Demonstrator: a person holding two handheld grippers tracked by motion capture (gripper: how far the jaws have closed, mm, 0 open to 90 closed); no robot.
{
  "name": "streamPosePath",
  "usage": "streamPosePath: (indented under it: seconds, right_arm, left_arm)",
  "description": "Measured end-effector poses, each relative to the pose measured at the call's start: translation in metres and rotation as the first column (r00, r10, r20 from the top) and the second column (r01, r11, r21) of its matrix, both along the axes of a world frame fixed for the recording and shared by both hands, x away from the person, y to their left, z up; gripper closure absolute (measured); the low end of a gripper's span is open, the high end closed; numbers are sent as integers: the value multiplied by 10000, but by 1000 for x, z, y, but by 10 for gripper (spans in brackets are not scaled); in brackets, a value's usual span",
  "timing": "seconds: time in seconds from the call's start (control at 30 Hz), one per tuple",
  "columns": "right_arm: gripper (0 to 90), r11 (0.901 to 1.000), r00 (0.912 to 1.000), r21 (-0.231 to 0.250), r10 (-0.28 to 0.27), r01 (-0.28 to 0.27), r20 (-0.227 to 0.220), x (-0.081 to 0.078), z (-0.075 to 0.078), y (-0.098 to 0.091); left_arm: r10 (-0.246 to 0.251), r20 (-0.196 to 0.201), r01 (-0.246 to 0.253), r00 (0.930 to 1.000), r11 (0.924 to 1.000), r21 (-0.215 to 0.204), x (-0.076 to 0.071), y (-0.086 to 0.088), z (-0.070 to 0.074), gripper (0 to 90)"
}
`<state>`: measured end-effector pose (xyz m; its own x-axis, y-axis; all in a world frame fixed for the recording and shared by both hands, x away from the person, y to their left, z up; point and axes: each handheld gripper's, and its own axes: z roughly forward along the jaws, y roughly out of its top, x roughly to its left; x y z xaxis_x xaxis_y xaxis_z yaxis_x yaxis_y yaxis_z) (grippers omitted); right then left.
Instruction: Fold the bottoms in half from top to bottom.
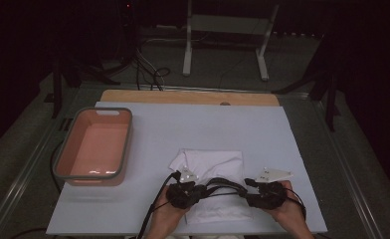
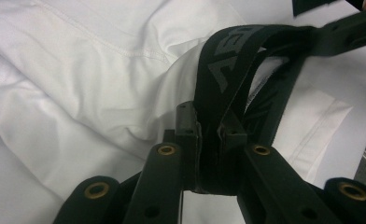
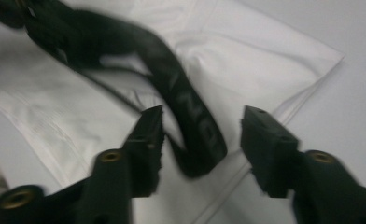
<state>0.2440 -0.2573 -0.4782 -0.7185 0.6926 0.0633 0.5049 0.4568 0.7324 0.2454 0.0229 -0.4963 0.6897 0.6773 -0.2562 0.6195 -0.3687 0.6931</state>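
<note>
At the near edge of the surface point(image 1: 133, 214), the left claw point(image 2: 211, 128) is clamping the black strap point(image 2: 228, 70); the right claw point(image 3: 200, 123) is gaping around the strap's other loop, pads not pressing. Strap is lying across the folded white cloth point(image 1: 213, 167), between both hands. Farther left, the pink bin point(image 1: 96, 144) is sitting without contents. Judgement: the strap looks gripped at one end only, and moving it off the cloth is remaining.

Both forearms enter from the bottom edge, hands side by side and low. Left gripper point(image 2: 211, 128) is clamped tight, pads pinching something between them. Right gripper point(image 3: 200, 128) has its jaws spread apart, pads pressing on nothing.
</note>
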Motion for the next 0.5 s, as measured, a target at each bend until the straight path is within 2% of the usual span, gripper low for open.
streamPosePath:
  seconds: [0.03, 0.13, 0.33, 0.5]
  right_arm:
    - [413, 9991, 9999, 422, -101, 102, -25, 0, 2, -3]
    - [369, 9969, 9991, 674, -420, 415, 48, 3, 5, -6]
    - [357, 9919, 9944, 744, -1044, 1030, 152, 6, 5, -12]
    - [353, 9904, 9927, 701, -1202, 1190, 135, 7, 3, -12]
  left_arm:
    - [-69, 41, 69, 10000, 10000, -3, -2, 0, -1, 831]
    - [-123, 129, 122, 9998, 9999, 50, -6, 0, -3, 823]
    - [-318, 257, 316, 9992, 9995, 64, -16, 1, -4, 827]
    - [-419, 247, 419, 9988, 9991, 0, -23, 2, -5, 822]
